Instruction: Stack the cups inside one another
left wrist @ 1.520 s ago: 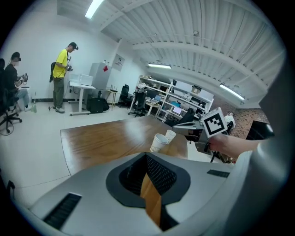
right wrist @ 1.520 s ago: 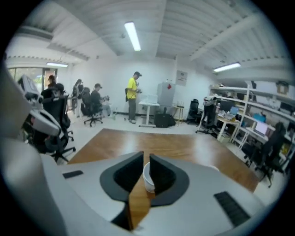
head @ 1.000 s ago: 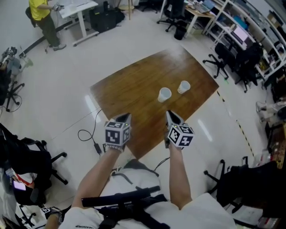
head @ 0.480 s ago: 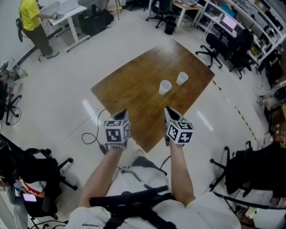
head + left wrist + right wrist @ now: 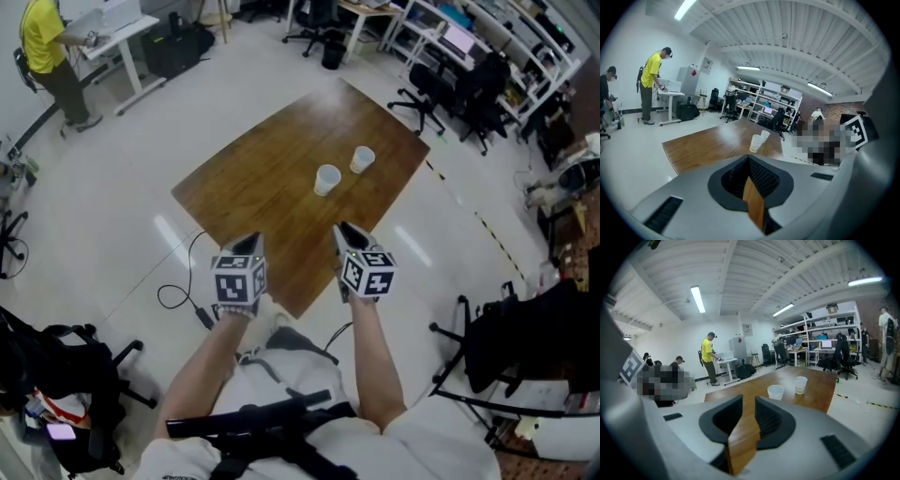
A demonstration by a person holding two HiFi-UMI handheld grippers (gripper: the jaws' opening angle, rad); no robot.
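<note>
Two white paper cups stand upright and apart on the brown wooden table (image 5: pixel 272 178), the nearer cup (image 5: pixel 326 179) left of the farther cup (image 5: pixel 362 158). Both grippers hover side by side over the table's near corner, well short of the cups. My left gripper (image 5: pixel 251 242) holds nothing and its fingertips meet; ahead of it are the nearer cup (image 5: pixel 757 143) and farther cup (image 5: pixel 765 135). My right gripper (image 5: pixel 345 230) is opening, with a bare gap between its jaws (image 5: pixel 748 398). It points at the nearer cup (image 5: pixel 776 392) and farther cup (image 5: pixel 800 384).
A black cable (image 5: pixel 183 291) trails on the white floor by the table's left corner. Office chairs (image 5: pixel 441 89) and shelves crowd the far right. A person in a yellow shirt (image 5: pixel 42 42) stands at a white desk at far left. A black chair (image 5: pixel 506 337) sits at right.
The head view has swung, so the table and cups now sit higher and further left. My right gripper has edged a little toward the table; my left gripper has kept its place.
</note>
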